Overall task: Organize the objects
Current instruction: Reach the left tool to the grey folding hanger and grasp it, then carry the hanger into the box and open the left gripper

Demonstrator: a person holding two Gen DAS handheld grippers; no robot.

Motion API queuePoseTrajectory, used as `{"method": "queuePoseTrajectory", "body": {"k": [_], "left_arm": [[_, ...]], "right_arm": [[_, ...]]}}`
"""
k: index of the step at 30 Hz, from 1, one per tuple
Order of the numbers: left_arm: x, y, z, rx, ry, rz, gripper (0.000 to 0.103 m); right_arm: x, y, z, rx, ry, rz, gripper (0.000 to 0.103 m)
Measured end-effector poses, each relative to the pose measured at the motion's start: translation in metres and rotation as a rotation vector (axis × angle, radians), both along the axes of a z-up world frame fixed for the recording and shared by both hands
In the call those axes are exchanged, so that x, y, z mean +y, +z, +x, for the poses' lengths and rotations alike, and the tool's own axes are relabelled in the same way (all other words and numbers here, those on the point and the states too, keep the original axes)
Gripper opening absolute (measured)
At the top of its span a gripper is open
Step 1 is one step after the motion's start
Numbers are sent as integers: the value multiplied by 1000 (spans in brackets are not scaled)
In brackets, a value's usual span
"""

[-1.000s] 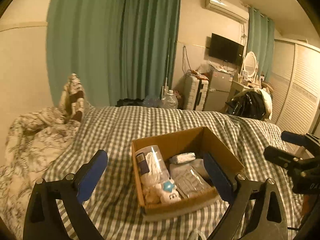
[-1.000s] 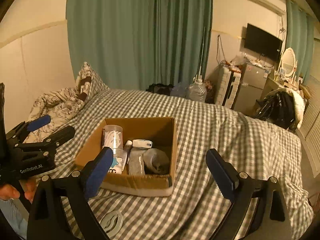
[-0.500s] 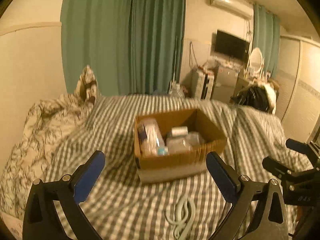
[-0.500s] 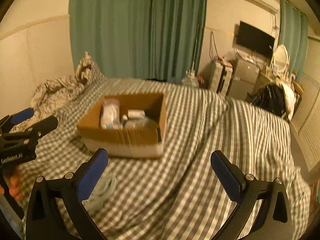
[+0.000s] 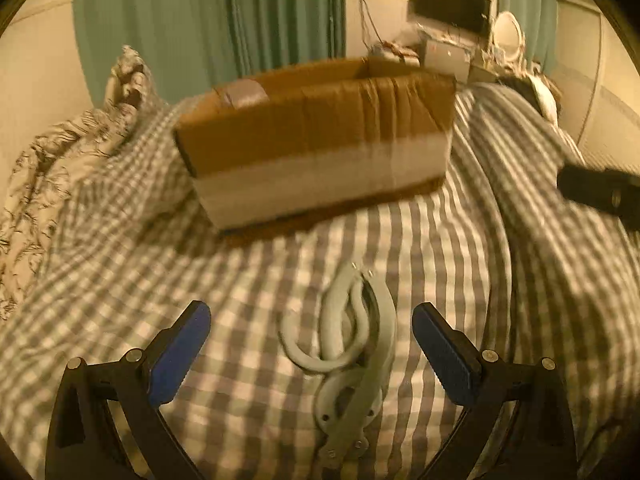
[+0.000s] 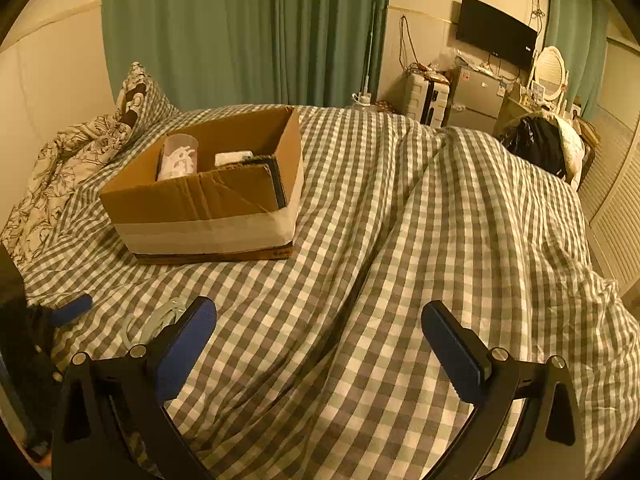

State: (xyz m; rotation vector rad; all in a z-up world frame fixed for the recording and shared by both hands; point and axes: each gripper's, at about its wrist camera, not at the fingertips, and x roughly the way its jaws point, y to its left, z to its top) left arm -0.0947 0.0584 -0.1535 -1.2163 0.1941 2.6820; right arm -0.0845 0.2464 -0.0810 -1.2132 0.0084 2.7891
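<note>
A pale grey-green folding hanger point(image 5: 352, 344) lies flat on the checked bed cover, between the fingers of my open, empty left gripper point(image 5: 310, 344). It also shows in the right wrist view point(image 6: 156, 320), partly behind my left finger. A cardboard box point(image 5: 316, 140) stands beyond it and holds a clear tub of cotton swabs point(image 6: 178, 156) and small packets. My right gripper point(image 6: 318, 340) is open and empty over bare cover, right of the box point(image 6: 208, 200). The left gripper point(image 6: 72, 308) shows at the right view's left edge.
The checked bed cover point(image 6: 440, 220) has a raised fold running right of the box. A flowered pillow and quilt point(image 6: 72, 152) lie at the left. Green curtains, a suitcase, a fridge and a TV point(image 6: 496, 36) stand beyond the bed.
Both grippers have dropped lower toward the bed. The left one has moved in over the hanger, which now lies between its fingers. The box looks nearer and is seen from the side.
</note>
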Motion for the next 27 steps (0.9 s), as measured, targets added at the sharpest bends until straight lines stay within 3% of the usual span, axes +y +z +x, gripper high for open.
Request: {"method": "queuePoseTrajectory", "body": {"k": [2,4,7,15,27], "left_arm": [[6,-9,2,-11,-23,-13,96],[12,-21,2,-42,-51,-22,77],[17,-29,3,-33,-74,-54,76],[12,-28,3,-46,-88,-29,69],[2,4,23,-29,-93,10,68]], "right_arm": [[2,-6,-2,-20,-6,-6,103],[2,-8,-5,-34,-5,-8,103],[-2,-13,-7,-45,5,-10,103],[-10,-15,-8,-57,13,5,103],[-18,1,13,-15,6,17,103]]}}
